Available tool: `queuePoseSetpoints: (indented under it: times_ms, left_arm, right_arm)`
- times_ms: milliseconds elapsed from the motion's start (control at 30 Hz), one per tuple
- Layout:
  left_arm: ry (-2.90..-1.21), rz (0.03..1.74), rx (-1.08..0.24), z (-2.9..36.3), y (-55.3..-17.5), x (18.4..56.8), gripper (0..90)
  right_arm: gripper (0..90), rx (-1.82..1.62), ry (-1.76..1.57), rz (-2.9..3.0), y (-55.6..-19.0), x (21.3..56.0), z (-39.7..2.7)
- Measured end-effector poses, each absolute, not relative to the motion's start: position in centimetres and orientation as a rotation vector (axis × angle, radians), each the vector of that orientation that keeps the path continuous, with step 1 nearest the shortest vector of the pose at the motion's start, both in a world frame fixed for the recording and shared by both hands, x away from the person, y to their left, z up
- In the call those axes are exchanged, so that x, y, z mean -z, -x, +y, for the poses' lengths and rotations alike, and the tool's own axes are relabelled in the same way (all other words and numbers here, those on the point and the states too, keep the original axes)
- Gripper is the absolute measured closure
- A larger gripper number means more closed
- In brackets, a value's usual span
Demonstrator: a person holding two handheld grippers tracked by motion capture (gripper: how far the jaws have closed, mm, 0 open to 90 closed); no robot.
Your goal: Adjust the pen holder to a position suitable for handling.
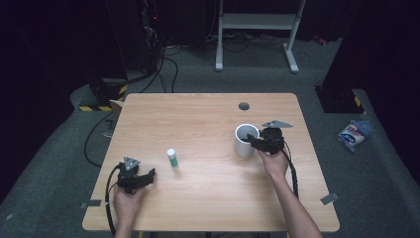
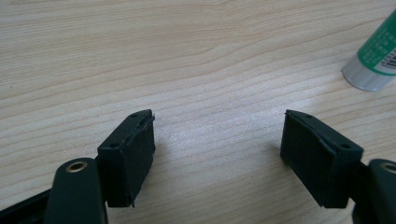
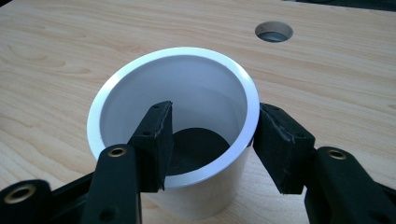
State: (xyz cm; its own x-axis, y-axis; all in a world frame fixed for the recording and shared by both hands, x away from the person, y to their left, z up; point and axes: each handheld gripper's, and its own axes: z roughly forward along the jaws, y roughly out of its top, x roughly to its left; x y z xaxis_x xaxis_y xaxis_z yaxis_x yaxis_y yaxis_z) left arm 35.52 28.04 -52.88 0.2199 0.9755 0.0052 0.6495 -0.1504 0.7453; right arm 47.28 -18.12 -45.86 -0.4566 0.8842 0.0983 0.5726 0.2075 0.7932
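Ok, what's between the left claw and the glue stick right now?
Nothing but bare table. In the high view the left claw sits apart from the upright glue stick; the left gripper view shows plain wood between its open jaws.

The high view looks forward and down on my whole table [image 1: 208,119] from above my side. My left gripper [image 2: 217,140] camera sits low and close over the wood, the glue stick [image 2: 376,60] at its edge. My right gripper [image 3: 210,140] camera peers closely into the white cup [image 3: 140,84], also seen from above.
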Motion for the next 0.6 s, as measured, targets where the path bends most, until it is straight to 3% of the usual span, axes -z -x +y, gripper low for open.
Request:
queuePoseSetpoints:
  times_ms: [600]
  left_arm:
    - [-1.877,1.5,-0.677,28.0,-35.5,52.9,26.2]
  right_arm:
    - [47.8,-1.178,-1.298,2.152,-44.8,46.1,-16.7]
